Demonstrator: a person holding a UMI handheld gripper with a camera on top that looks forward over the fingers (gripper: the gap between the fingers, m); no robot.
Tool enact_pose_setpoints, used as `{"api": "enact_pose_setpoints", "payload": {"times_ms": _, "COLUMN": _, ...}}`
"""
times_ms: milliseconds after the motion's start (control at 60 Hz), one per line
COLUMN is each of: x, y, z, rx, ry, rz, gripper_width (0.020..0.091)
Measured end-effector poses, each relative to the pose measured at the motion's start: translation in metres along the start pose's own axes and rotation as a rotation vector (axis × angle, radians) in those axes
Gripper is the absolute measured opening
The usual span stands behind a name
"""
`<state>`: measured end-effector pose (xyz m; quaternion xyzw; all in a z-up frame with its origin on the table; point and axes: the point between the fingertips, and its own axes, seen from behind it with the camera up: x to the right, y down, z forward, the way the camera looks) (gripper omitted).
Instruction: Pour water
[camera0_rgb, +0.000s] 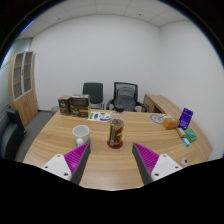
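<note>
While the gripper (111, 162) hangs above the near edge of a light wooden table (110, 160), its two fingers stand wide apart with nothing between them, each showing one purple pad: one on the left finger (73, 158), one on the right (152, 157). Both fingers point forward across the tabletop, level and roughly symmetric, clear of every object.

Just ahead of the fingers stand two vessels. One white mug (81, 134) sits upright ahead of the left finger. One dark cylindrical container (116, 132), patterned brown and reddish, stands upright just beside the mug, ahead of the gap between the fingers; the two are near each other but apart. Whether either holds water cannot be told.

Farther back on the table are two brown boxes (72, 105) side by side, with some flat papers (100, 116) lying next to them. Off to the right lie a purple upright card (186, 118) and several small items around it, too small to name.

Beyond the table stand two dark office chairs (93, 93), and a wooden cabinet (22, 75) with glass doors rises against the left wall. White walls close the room.
</note>
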<state>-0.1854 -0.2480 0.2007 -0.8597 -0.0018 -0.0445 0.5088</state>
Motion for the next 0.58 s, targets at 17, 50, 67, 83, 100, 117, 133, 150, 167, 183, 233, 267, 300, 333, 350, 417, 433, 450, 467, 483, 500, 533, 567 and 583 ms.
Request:
{"api": "enact_pose_setpoints", "payload": {"times_ms": 17, "x": -0.001, "y": 0.003, "z": -0.01, "rx": -0.004, "ry": 0.002, "rz": -0.004, "gripper_width": 0.0857}}
{"api": "enact_pose_setpoints", "payload": {"times_ms": 50, "x": -0.006, "y": 0.008, "z": -0.029, "rx": -0.014, "ry": 0.003, "rz": -0.009, "gripper_width": 0.0859}}
{"api": "enact_pose_setpoints", "payload": {"times_ms": 67, "x": -0.008, "y": 0.011, "z": -0.037, "rx": -0.017, "ry": 0.002, "rz": -0.009, "gripper_width": 0.0857}}
{"api": "enact_pose_setpoints", "payload": {"times_ms": 83, "x": -0.009, "y": 0.013, "z": -0.046, "rx": -0.021, "ry": 0.002, "rz": -0.009, "gripper_width": 0.0859}}
{"api": "enact_pose_setpoints", "payload": {"times_ms": 100, "x": -0.011, "y": 0.016, "z": -0.054, "rx": -0.025, "ry": 0.003, "rz": -0.009, "gripper_width": 0.0858}}
{"api": "enact_pose_setpoints", "payload": {"times_ms": 117, "x": -0.013, "y": 0.019, "z": -0.061, "rx": -0.03, "ry": 0.002, "rz": -0.01, "gripper_width": 0.0857}}
{"api": "enact_pose_setpoints", "payload": {"times_ms": 133, "x": -0.014, "y": 0.021, "z": -0.068, "rx": -0.033, "ry": 0.0, "rz": -0.012, "gripper_width": 0.0858}}
{"api": "enact_pose_setpoints", "payload": {"times_ms": 150, "x": -0.015, "y": 0.023, "z": -0.073, "rx": -0.032, "ry": -0.001, "rz": -0.016, "gripper_width": 0.0857}}
{"api": "enact_pose_setpoints", "payload": {"times_ms": 167, "x": -0.016, "y": 0.025, "z": -0.08, "rx": -0.033, "ry": 0.0, "rz": -0.02, "gripper_width": 0.0857}}
{"api": "enact_pose_setpoints", "payload": {"times_ms": 183, "x": -0.016, "y": 0.027, "z": -0.086, "rx": -0.034, "ry": 0.003, "rz": -0.022, "gripper_width": 0.0857}}
{"api": "enact_pose_setpoints", "payload": {"times_ms": 233, "x": -0.016, "y": 0.031, "z": -0.1, "rx": -0.034, "ry": 0.013, "rz": -0.035, "gripper_width": 0.0858}}
{"api": "enact_pose_setpoints", "payload": {"times_ms": 267, "x": -0.015, "y": 0.035, "z": -0.109, "rx": -0.035, "ry": 0.025, "rz": -0.04, "gripper_width": 0.0858}}
{"api": "enact_pose_setpoints", "payload": {"times_ms": 300, "x": -0.014, "y": 0.036, "z": -0.115, "rx": -0.035, "ry": 0.034, "rz": -0.043, "gripper_width": 0.0859}}
{"api": "enact_pose_setpoints", "payload": {"times_ms": 333, "x": -0.014, "y": 0.038, "z": -0.121, "rx": -0.035, "ry": 0.041, "rz": -0.044, "gripper_width": 0.0856}}
{"api": "enact_pose_setpoints", "payload": {"times_ms": 350, "x": -0.015, "y": 0.039, "z": -0.123, "rx": -0.038, "ry": 0.041, "rz": -0.038, "gripper_width": 0.0856}}
{"api": "enact_pose_setpoints", "payload": {"times_ms": 417, "x": -0.015, "y": 0.041, "z": -0.131, "rx": -0.042, "ry": 0.044, "rz": -0.016, "gripper_width": 0.0856}}
{"api": "enact_pose_setpoints", "payload": {"times_ms": 433, "x": -0.014, "y": 0.043, "z": -0.133, "rx": -0.044, "ry": 0.048, "rz": -0.016, "gripper_width": 0.0858}}
{"api": "enact_pose_setpoints", "payload": {"times_ms": 450, "x": -0.014, "y": 0.043, "z": -0.134, "rx": -0.046, "ry": 0.051, "rz": -0.018, "gripper_width": 0.0859}}
{"api": "enact_pose_setpoints", "payload": {"times_ms": 467, "x": -0.014, "y": 0.043, "z": -0.135, "rx": -0.047, "ry": 0.053, "rz": -0.019, "gripper_width": 0.0857}}
{"api": "enact_pose_setpoints", "payload": {"times_ms": 483, "x": -0.015, "y": 0.043, "z": -0.136, "rx": -0.046, "ry": 0.055, "rz": -0.018, "gripper_width": 0.0857}}
{"api": "enact_pose_setpoints", "payload": {"times_ms": 500, "x": -0.015, "y": 0.044, "z": -0.137, "rx": -0.042, "ry": 0.057, "rz": -0.016, "gripper_width": 0.0857}}
{"api": "enact_pose_setpoints", "payload": {"times_ms": 533, "x": -0.016, "y": 0.041, "z": -0.138, "rx": -0.038, "ry": 0.059, "rz": -0.011, "gripper_width": 0.0857}}
{"api": "enact_pose_setpoints", "payload": {"times_ms": 567, "x": -0.018, "y": 0.038, "z": -0.14, "rx": -0.036, "ry": 0.056, "rz": -0.006, "gripper_width": 0.0857}}
{"api": "enact_pose_setpoints", "payload": {"times_ms": 583, "x": -0.019, "y": 0.036, "z": -0.141, "rx": -0.035, "ry": 0.054, "rz": -0.003, "gripper_width": 0.0857}}
